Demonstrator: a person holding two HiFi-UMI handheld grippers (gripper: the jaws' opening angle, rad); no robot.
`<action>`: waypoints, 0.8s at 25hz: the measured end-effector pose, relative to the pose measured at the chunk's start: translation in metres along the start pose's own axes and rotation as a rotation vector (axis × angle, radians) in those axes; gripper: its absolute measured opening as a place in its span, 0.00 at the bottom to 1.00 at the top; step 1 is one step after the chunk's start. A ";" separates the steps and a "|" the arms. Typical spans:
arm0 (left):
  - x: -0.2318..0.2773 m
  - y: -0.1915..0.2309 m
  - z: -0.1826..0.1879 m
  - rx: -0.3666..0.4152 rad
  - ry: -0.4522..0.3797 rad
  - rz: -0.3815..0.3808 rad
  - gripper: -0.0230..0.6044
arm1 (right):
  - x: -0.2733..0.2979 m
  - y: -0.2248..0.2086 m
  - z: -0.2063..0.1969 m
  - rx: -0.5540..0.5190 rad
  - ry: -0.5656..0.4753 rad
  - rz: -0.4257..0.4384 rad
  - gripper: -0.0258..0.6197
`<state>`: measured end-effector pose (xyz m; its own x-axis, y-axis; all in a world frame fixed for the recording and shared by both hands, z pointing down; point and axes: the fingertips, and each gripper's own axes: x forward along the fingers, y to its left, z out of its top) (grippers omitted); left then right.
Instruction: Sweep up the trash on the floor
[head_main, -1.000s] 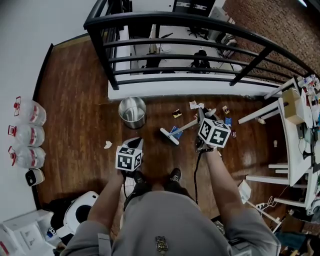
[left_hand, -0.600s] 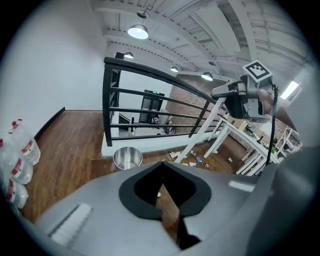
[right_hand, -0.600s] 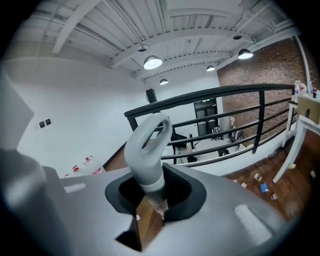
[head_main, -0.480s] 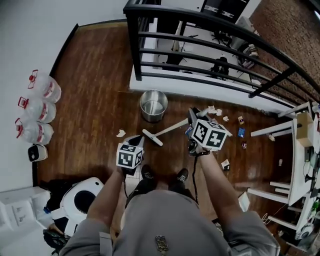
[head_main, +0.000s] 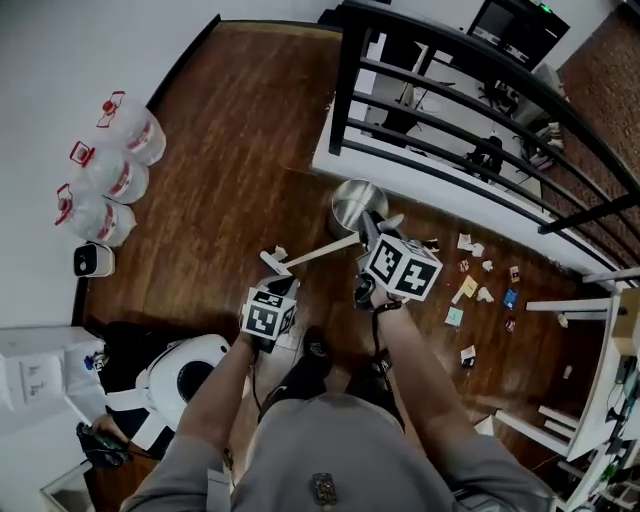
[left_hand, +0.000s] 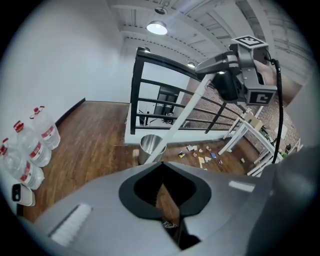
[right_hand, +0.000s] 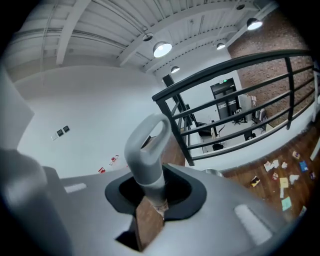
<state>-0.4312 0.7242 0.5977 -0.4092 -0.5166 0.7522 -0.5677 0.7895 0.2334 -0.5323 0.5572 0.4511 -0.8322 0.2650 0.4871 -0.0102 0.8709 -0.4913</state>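
Observation:
My right gripper (head_main: 373, 228) is shut on the grey top end of a broom handle (right_hand: 146, 150). The white shaft (head_main: 322, 250) slants down to the broom head (head_main: 274, 264) on the wooden floor, left of a steel trash can (head_main: 357, 204). One paper scrap (head_main: 281, 251) lies by the broom head. Several scraps of trash (head_main: 470, 292) are scattered to the right below the railing, also seen as scraps (left_hand: 202, 154). My left gripper (head_main: 284, 288) hangs shut beside the broom head. Something thin and dark sits deep between its jaws (left_hand: 161, 167); I cannot tell what.
A black railing (head_main: 470, 100) borders the floor behind the can. Three water bottles (head_main: 108, 170) and a small white device (head_main: 93, 260) line the left wall. A white round appliance (head_main: 182, 375) stands at lower left, white table legs (head_main: 590, 300) at right. The person's shoes (head_main: 312, 352) are below the grippers.
Both grippers and the broom have swung left, away from the scattered trash. The broom head went from right of the trash can to its left.

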 end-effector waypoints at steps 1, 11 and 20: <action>-0.001 0.007 -0.007 -0.005 0.007 0.007 0.05 | 0.011 0.002 -0.006 0.015 0.001 -0.007 0.15; 0.017 0.037 -0.015 -0.014 -0.005 -0.022 0.08 | 0.046 -0.028 -0.038 0.150 0.003 -0.084 0.15; 0.137 0.003 0.035 0.204 -0.020 -0.099 0.33 | 0.021 -0.071 -0.039 0.202 -0.001 -0.114 0.15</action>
<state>-0.5139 0.6443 0.6800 -0.3573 -0.5966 0.7186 -0.7376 0.6522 0.1747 -0.5275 0.5166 0.5241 -0.8201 0.1693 0.5467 -0.2147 0.7944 -0.5682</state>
